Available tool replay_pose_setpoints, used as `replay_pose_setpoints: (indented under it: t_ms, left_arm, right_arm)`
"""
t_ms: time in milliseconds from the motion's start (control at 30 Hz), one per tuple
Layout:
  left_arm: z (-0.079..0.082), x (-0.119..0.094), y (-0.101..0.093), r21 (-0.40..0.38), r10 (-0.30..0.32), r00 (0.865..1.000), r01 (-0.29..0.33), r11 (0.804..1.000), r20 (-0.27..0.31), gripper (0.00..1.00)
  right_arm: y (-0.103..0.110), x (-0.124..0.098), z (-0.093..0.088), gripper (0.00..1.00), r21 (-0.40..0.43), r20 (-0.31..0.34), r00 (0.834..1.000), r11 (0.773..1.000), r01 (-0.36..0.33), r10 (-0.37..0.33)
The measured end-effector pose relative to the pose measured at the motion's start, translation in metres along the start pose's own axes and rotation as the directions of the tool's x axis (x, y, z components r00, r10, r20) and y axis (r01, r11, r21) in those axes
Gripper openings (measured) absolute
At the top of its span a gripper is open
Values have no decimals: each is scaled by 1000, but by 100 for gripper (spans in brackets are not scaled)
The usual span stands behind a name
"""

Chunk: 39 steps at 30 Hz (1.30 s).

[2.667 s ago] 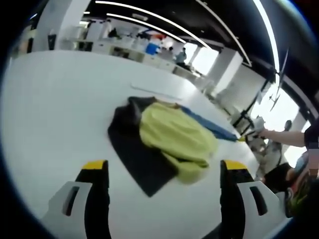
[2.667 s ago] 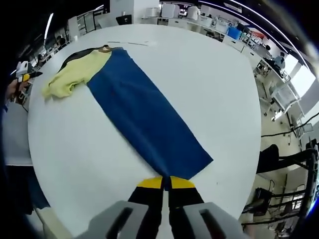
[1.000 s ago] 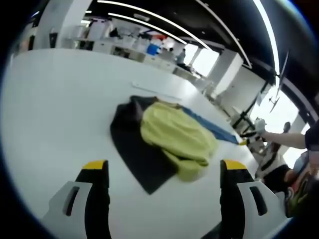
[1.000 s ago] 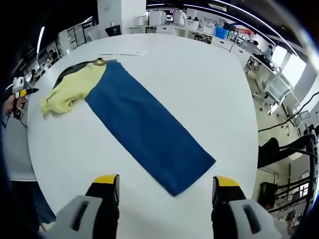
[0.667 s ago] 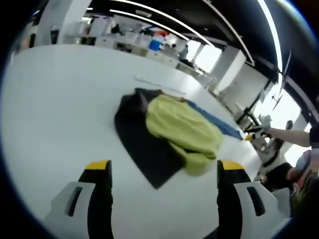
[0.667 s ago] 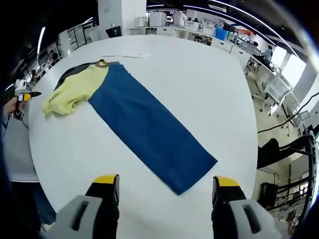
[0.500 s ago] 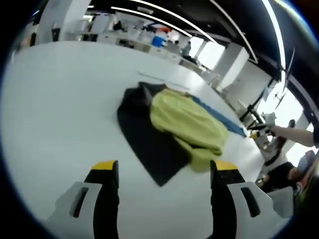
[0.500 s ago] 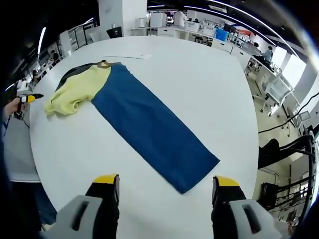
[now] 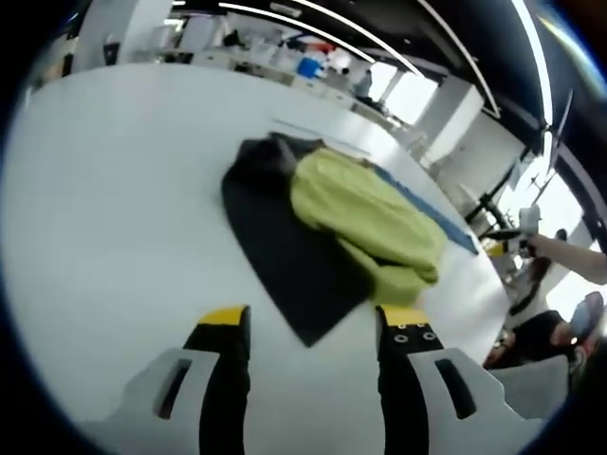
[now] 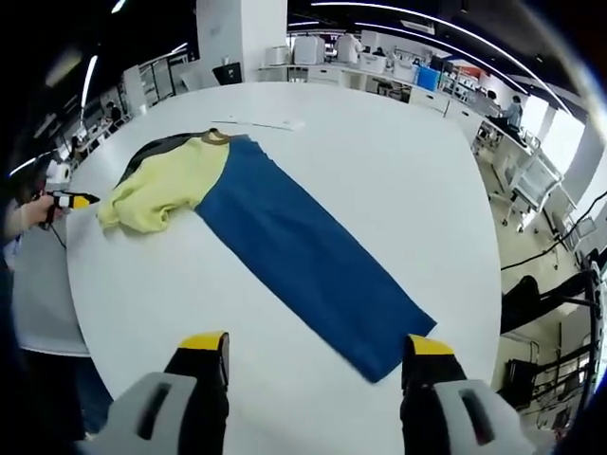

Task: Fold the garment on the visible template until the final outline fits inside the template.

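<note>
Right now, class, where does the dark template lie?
In the left gripper view the dark template lies on the white table, partly under the garment's yellow part, its near corner just ahead of the left gripper.

A white table is seen; a blue-and-yellow garment is spread toward ten o'clock, over a dark template.

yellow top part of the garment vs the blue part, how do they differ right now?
The yellow part is bunched and rumpled; the blue part lies flat and smooth. The blue part is a long strip reaching toward the right gripper; the yellow part is a shorter heap at the far end, partly over the dark template. Both rest on the white table, joined as one garment.
</note>
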<state>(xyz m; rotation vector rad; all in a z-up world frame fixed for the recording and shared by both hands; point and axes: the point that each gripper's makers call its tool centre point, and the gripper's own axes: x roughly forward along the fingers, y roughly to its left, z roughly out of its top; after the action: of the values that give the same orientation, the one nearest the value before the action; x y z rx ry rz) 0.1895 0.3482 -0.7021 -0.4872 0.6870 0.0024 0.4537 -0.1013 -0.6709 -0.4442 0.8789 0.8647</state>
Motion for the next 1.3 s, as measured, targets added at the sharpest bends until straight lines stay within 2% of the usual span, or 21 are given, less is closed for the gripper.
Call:
replay_pose_setpoints:
  t_ms: [200, 267, 667, 867, 1033, 1233, 1267, 1300]
  left_arm:
    - [-3, 2, -1, -13, 6, 1000, -6, 1000, -6, 40]
    - [-6, 2, 2, -17, 14, 1000, -15, 1000, -14, 37]
    - [-10, 6, 9, -27, 23, 999, -24, 999, -37, 32]
    - [-12, 11, 7, -12, 28, 998, -29, 1000, -58, 26]
    - [-15, 13, 6, -9, 29, 997, -30, 1000, -66, 17]
    - [-15, 14, 13, -2, 65, 996, -65, 998, -59, 7]
    - [-15, 14, 13, 10, 73, 995, -73, 997, -62, 4]
    - [-16, 13, 14, 67, 85, 994, -80, 995, -66, 3]
  right_arm:
    - [28, 1, 24, 73, -12, 67, 996, 998, -60, 61]
    - [42, 1, 38, 73, -29, 106, 990, 996, -89, 92]
    - [100, 4, 71, 73, -91, 168, 960, 973, -211, 224]
    - [118, 2, 77, 73, -119, 176, 949, 962, -244, 262]
    - [122, -2, 76, 72, -120, 175, 948, 962, -247, 265]
    - [123, -9, 68, 72, -109, 171, 952, 965, -237, 253]
    - [124, -10, 67, 72, -107, 172, 952, 966, -236, 251]
    - [124, -11, 66, 72, -100, 173, 953, 967, -233, 248]
